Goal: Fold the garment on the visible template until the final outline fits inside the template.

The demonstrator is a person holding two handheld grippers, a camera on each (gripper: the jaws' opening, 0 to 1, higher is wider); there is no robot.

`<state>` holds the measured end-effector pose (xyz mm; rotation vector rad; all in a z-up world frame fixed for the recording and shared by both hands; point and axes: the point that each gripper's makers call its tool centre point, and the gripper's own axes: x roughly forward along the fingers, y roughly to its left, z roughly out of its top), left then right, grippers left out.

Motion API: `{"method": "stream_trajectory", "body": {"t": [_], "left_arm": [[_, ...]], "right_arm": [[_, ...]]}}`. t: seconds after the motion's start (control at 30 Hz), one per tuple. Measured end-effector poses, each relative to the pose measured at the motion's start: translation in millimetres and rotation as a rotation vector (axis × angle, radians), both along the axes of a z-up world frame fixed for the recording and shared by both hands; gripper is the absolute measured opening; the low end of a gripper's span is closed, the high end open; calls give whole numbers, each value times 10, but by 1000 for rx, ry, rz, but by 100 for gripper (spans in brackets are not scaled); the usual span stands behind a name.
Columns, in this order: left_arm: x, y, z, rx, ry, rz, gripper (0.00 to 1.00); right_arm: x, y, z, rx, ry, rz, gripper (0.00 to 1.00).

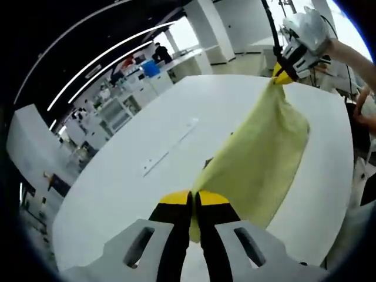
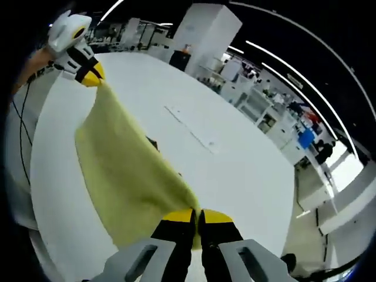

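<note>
Left gripper (image 1: pixel 194 200): jaws together at the bottom centre of the left gripper view, clamped on a corner of the yellow garment (image 1: pixel 258 158); the cloth rises from there towards the upper right of the frame, where the right gripper (image 1: pixel 286 73) pinches the opposite corner; a hand and forearm (image 1: pixel 352 53) hold that tool at the upper right edge.

Right gripper view: own jaws closed at the bottom centre, clamped on the garment (image 2: pixel 126 170); the cloth stretches to the upper left of the frame, where the left gripper (image 2: pixel 89 74) grips its far corner; the garment hangs taut between the two tools and sags towards the white table (image 2: pixel 235 170) below it; a small dark mark (image 2: pixel 153 143) shows at the cloth's edge, too small to identify.

Obstructions: the garment covers part of the table in both views; a faint pale rectangular strip (image 1: pixel 170 147) lies on the table at frame centre, beside the cloth and apart from it.

Surface and room: table white and rounded; a black cable (image 2: pixel 20 135) runs along the left edge of the right gripper view; beyond the table, white pillars (image 2: pixel 205 26), benches with equipment, a blue container (image 1: pixel 150 69), and long ceiling light strips (image 1: pixel 106 56).
</note>
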<state>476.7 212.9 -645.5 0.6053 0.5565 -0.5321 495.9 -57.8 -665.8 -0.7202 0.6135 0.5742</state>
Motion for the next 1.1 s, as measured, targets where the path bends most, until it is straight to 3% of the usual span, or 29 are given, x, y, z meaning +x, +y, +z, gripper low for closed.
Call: {"method": "stream_trajectory", "body": {"t": [0.27,0.63,0.8,0.87,1.1], "left_arm": [[285,66,-337,47,13,-1,1],[586,122,-867,115,54,-18,1],[726,146,-1096,110,74,-21,1],[744,153,-1196,94,106,-10,1],[774,185,-1428,83,127,3,2]], "right_arm": [[255,33,-263,7,19,-1,0],[491,28,-764,4,109,-20,0],[534,16,-981,-9,141,-17,0],[549,12,-1050,13,157,-29,0],[570,-13,-1233,6,183,-24,0]]}}
